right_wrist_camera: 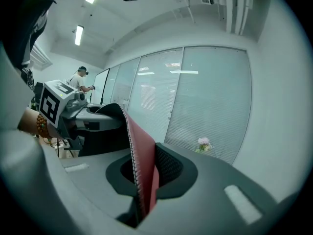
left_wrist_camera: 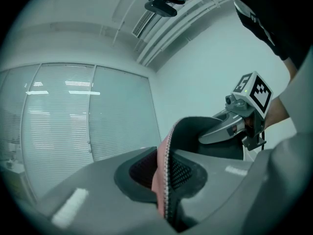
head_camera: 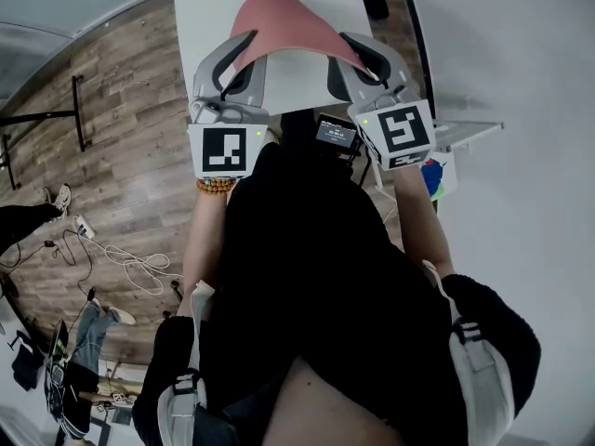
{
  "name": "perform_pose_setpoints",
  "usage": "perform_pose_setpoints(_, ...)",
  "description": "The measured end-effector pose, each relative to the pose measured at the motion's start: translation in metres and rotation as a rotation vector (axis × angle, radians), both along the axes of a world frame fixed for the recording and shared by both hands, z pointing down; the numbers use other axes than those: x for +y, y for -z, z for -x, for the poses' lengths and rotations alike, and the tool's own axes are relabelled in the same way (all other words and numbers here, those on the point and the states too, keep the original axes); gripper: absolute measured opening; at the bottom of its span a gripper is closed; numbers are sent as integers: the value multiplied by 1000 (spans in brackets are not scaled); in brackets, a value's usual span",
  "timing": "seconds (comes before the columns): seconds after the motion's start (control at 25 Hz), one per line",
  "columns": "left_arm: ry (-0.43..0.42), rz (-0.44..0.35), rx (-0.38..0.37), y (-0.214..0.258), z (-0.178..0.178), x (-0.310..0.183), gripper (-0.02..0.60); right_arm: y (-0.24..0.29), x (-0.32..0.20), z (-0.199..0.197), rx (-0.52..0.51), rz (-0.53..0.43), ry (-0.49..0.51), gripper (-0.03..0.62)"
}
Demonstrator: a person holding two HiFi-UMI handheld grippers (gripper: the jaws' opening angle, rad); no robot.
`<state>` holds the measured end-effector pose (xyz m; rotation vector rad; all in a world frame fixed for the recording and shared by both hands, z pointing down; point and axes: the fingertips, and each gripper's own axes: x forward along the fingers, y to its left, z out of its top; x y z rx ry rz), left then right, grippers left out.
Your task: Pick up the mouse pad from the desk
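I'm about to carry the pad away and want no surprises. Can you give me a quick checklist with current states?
1. Grip of left tongs on pad: ok, shut on its edge.
2. Grip of right tongs on pad: ok, shut on its edge.
3. Pad off the desk: ok.
4. Pad flat: not ok, it arches between the tongs.
5. Desk under the pad: cannot tell, hidden.

White desk (head_camera: pixel 209 17) on wood floor (head_camera: pixel 121 110) with loose cables (head_camera: pixel 139 268)

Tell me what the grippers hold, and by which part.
Both hold the mouse pad: left gripper clamps its left edge, right gripper its right edge; it arches between them.
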<state>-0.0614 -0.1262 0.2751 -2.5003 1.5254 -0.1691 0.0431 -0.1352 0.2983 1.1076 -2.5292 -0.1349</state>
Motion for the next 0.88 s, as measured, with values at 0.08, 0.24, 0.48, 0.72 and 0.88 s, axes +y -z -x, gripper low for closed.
perform_pose_setpoints(0.08,0,7,-4,0,3,-2,20,1,-2,3,6,1,1,38)
perform_pose_setpoints(0.24,-8,20,-8,-5,2,0,20,-1,-2,2,18,-2,-5,38)
perform_pose_setpoints(0.48,-17,42,8,-12,3,-8,20,-6,-9,3,30,4,-9,38)
perform_pose_setpoints(0.72,-15,75,7,-20,0,-22,21,-12,-21,-1,12,26,-20,38)
perform_pose_setpoints(0.88,-18,79,6,-18,0,-36,21,-12,-34,-3,-4,19,-16,38)
